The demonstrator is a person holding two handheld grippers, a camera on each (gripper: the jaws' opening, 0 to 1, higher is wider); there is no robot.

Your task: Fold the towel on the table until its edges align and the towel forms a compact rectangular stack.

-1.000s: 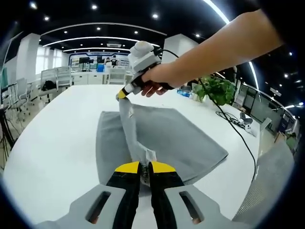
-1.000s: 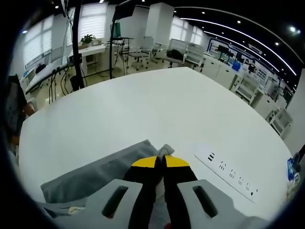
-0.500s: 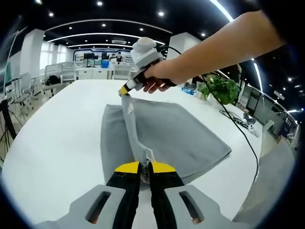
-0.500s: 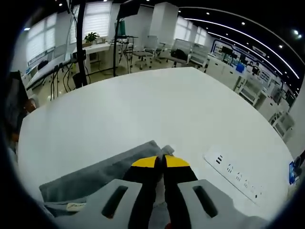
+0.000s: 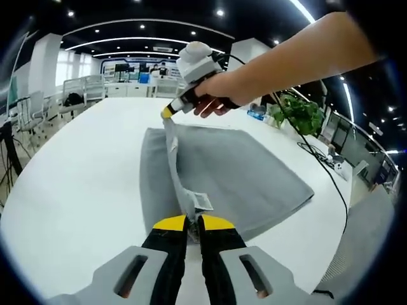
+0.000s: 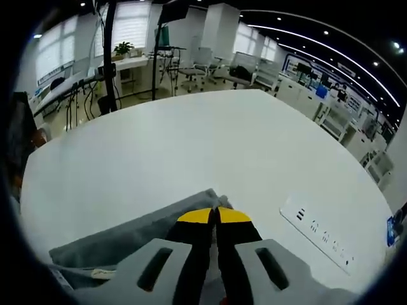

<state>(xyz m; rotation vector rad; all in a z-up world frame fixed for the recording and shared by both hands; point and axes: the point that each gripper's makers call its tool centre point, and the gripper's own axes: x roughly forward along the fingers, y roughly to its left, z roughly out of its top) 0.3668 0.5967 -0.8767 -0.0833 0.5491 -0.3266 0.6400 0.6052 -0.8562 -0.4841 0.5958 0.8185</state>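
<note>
Both grippers pinch the soft grey towel (image 5: 241,175), edge taut.

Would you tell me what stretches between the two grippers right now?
In the left gripper view, a raised edge of the grey towel runs taut from the left gripper to the right gripper.

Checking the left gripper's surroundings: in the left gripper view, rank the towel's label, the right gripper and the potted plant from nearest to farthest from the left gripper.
1. label, just beyond the jaws
2. right gripper, at the towel's far edge
3. potted plant, far right
</note>
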